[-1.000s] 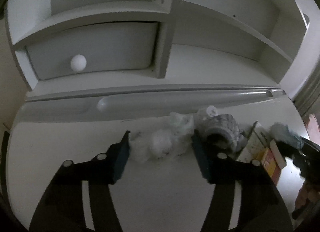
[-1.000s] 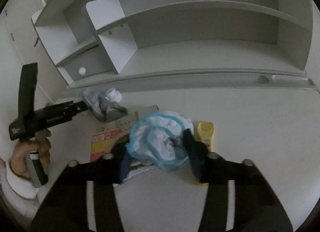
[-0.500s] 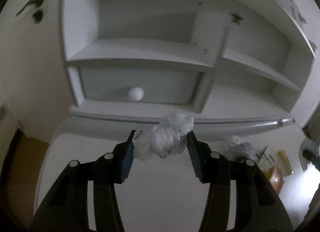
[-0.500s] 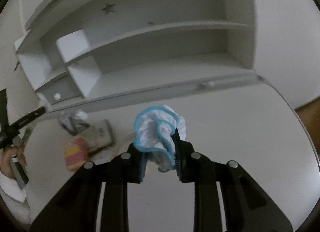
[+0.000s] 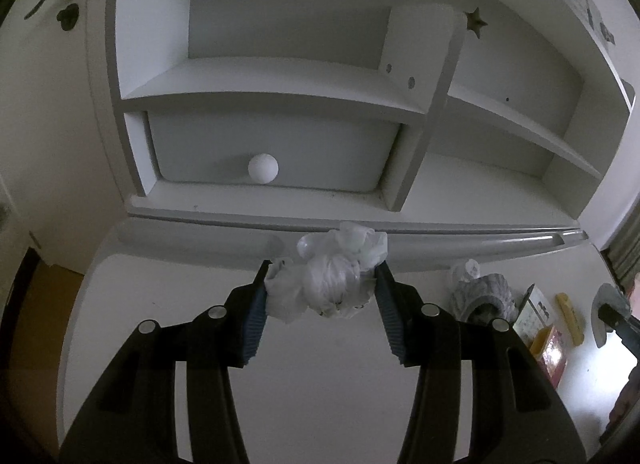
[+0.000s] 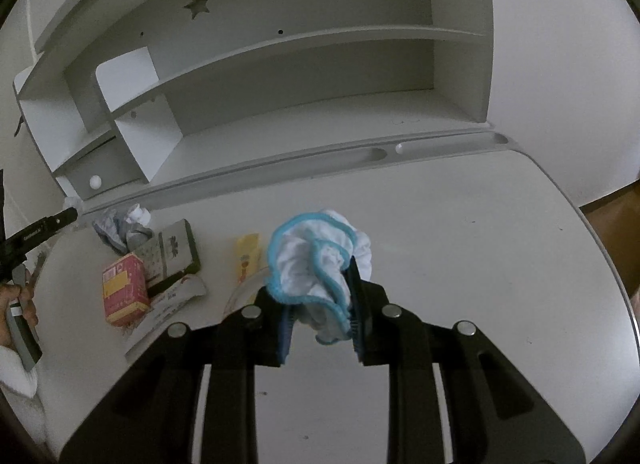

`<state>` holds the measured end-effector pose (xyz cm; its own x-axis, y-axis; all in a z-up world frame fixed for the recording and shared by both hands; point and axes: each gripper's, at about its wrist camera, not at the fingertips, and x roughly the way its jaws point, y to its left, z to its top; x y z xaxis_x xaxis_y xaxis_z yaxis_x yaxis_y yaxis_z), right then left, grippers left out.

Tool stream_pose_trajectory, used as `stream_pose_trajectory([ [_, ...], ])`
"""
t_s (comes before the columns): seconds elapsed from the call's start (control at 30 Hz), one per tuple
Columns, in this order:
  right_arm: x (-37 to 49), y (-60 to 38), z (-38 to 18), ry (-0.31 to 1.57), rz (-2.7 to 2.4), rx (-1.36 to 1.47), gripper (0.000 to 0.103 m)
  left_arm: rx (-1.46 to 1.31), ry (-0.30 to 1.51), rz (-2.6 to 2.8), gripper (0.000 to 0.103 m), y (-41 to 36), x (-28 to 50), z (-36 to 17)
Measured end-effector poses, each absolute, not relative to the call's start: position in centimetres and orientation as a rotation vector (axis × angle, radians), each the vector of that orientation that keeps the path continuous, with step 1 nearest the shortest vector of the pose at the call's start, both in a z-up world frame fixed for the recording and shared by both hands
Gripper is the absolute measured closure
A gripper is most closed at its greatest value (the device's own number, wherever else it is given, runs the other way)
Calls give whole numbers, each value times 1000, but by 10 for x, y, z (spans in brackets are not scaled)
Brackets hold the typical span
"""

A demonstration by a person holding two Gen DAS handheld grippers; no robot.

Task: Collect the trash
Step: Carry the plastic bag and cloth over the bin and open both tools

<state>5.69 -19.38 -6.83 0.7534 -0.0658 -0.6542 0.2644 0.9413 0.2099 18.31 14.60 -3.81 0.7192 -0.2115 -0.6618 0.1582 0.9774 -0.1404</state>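
Note:
My left gripper [image 5: 320,288] is shut on a crumpled white plastic wad [image 5: 332,280] and holds it above the white desk [image 5: 320,384], in front of the shelf unit. My right gripper [image 6: 318,284] is shut on a white cloth with a blue edge [image 6: 316,256], held above the desk [image 6: 460,264]. More litter lies on the desk: a grey and white crumpled wad [image 6: 120,224] [image 5: 480,296], a red and yellow box [image 6: 124,294], a dark booklet [image 6: 172,252], a white wrapper [image 6: 176,300] and a yellow packet [image 6: 248,260].
A white shelf unit [image 5: 280,80] with a drawer and round knob [image 5: 263,168] stands at the back of the desk. A pen groove [image 6: 440,146] runs along its foot. The other gripper and a hand show at the left edge of the right wrist view [image 6: 24,240].
Both grippers closed on their pieces and lifted them off the desk. The left one moved left toward the drawer; the right one moved right, away from the pile.

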Motion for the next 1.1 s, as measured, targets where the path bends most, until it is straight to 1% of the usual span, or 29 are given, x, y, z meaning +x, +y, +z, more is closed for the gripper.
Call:
stream_pose_trajectory([
  [0.23, 56, -195, -68, 693, -190, 308, 79, -70, 748, -215, 54, 142, 184, -40],
  [0.37, 60, -201, -74, 731, -182, 338, 79, -66, 756, -218, 53, 140, 185, -42],
  [0.5, 61, -209, -79, 736, -178, 393, 73, -70, 765, -220, 53, 140, 187, -43],
  [0.53, 61, -209, -79, 736, -181, 391, 66, -70, 767, -221, 53, 139, 187, -43],
  [0.57, 60, -208, -78, 735, -185, 391, 53, -68, 767, -223, 53, 139, 187, -43],
  [0.6, 60, -208, -78, 732, -192, 388, 49, -67, 767, -225, 53, 138, 187, -43],
  [0.63, 59, -208, -77, 727, -194, 387, 48, -66, 767, -227, 53, 137, 187, -43],
  [0.67, 58, -208, -77, 721, -195, 386, 48, -66, 766, -228, 53, 137, 187, -43],
  [0.7, 57, -209, -75, 715, -193, 388, 50, -66, 766, -229, 53, 137, 187, -43],
  [0.77, 56, -210, -73, 709, -185, 384, 75, -69, 768, -234, 53, 137, 188, -43],
  [0.87, 49, -215, -68, 683, -196, 398, 79, -66, 775, -242, 53, 135, 187, -44],
  [1.0, 37, -222, -50, 628, -241, 358, 79, -63, 773, -248, 53, 133, 187, -43],
  [1.1, 32, -228, -50, 635, -277, 333, 79, -65, 770, -249, 53, 132, 187, -44],
])
